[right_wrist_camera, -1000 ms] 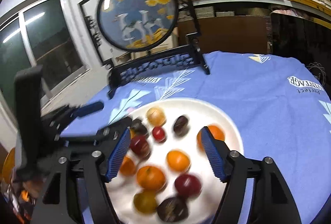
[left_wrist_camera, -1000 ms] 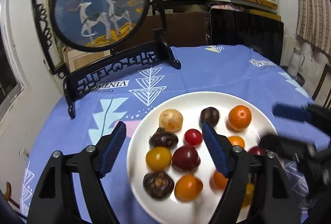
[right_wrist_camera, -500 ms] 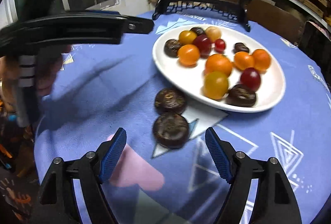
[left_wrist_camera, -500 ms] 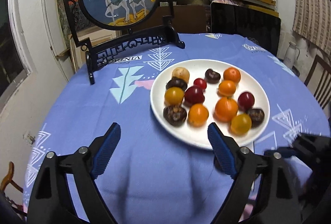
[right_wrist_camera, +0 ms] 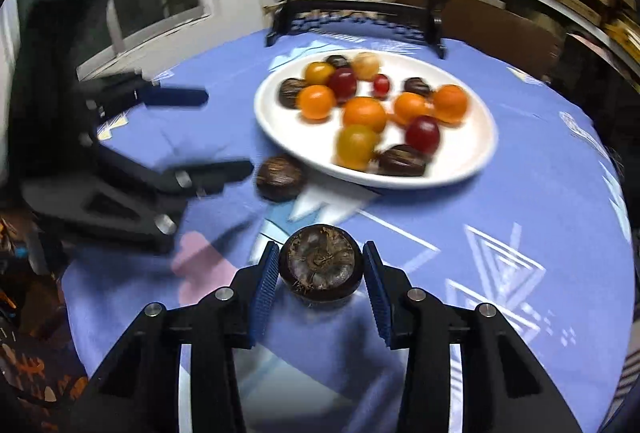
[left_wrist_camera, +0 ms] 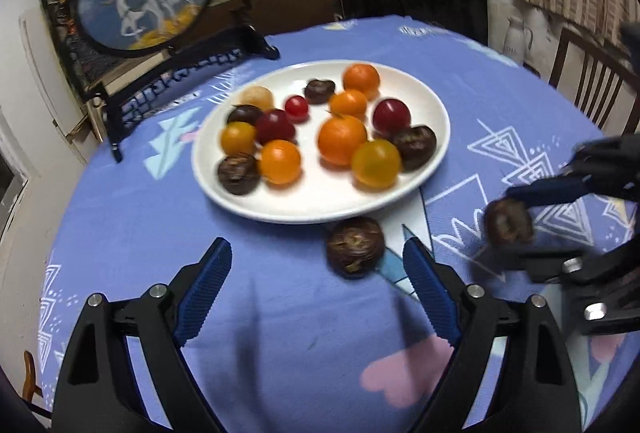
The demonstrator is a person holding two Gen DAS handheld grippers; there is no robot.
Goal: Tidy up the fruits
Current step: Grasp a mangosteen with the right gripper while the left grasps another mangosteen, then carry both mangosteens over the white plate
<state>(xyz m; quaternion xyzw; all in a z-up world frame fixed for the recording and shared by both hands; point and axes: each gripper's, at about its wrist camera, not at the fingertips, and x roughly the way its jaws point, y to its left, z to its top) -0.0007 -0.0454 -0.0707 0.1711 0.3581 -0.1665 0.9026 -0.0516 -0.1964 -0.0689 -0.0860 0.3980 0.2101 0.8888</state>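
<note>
The right gripper [right_wrist_camera: 318, 275] has just been closing its jaws, and a dark brown water chestnut [right_wrist_camera: 320, 263] now sits between the blue pads [right_wrist_camera: 266, 283], gripped on both sides just above the blue cloth of the desk [right_wrist_camera: 520, 217]. The left gripper [left_wrist_camera: 316, 289] has just been opening its jaws — they stand wide, with nothing between them, and a second dark chestnut [left_wrist_camera: 355, 247] lies on the cloth just ahead of them, just beside the near rim of the white plate [left_wrist_camera: 436, 105].

The step in hand looks like carrying the gripped chestnut to the plate, where the orange, red, yellow and dark fruits already sit close together. It is best lifted straight up first, so that it clears the raised rim, then set down in the bare white patch at the plate's near side rather than on top of another fruit, which could roll. The left jaws would do well to straddle the loose chestnut squarely before closing, since it is round and lies hard against the rim.

Both views are smeared by motion. In the left view the right gripper is partly cut off at the edge, and whether the held chestnut still touches the cloth cannot be told.
</note>
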